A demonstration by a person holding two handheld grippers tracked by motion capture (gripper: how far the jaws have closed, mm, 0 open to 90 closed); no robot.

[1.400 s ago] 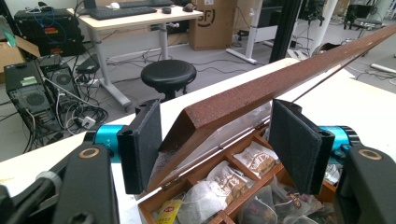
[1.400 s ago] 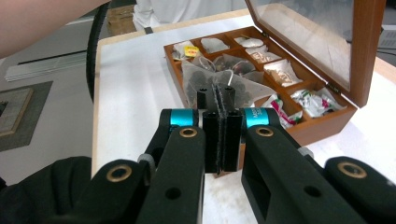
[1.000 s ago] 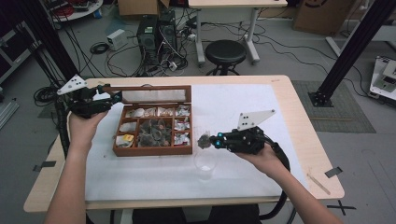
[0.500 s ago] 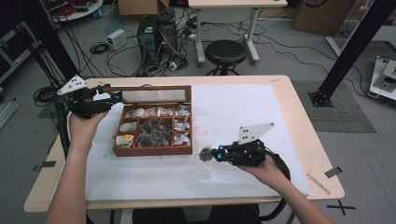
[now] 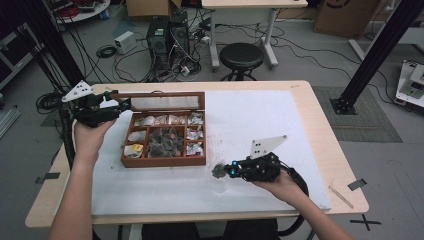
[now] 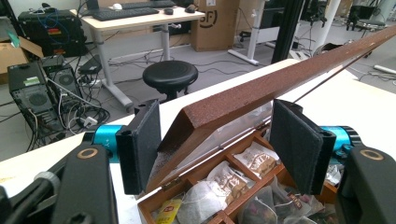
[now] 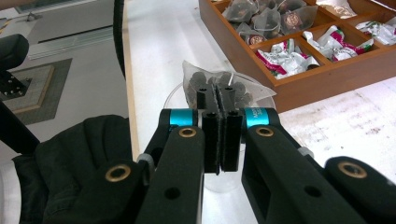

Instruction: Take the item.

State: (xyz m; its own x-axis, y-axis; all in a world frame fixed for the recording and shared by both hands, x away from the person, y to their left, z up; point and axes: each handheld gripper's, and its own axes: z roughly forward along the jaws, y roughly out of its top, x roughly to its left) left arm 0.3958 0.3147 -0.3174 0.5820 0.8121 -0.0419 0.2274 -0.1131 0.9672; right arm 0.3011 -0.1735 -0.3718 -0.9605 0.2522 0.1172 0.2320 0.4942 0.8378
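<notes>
A wooden tea box with several compartments of tea bags stands left of centre on the white mat. Its glass-paned lid stands raised. My left gripper is at the lid's left end. In the left gripper view the lid's wooden frame runs slantwise between the two pads, and my left gripper is shut on it. My right gripper is shut on a dark pyramid tea bag, which hangs just over the mouth of a clear glass in front of the box.
The glass stands on the white mat, near its front edge. A black stool, computers and cables are on the floor beyond the table. The person's forearms come in from the bottom.
My right gripper has come down and toward the table's front with the tea bag, now right over the glass. The left gripper and the lid have stayed still.
</notes>
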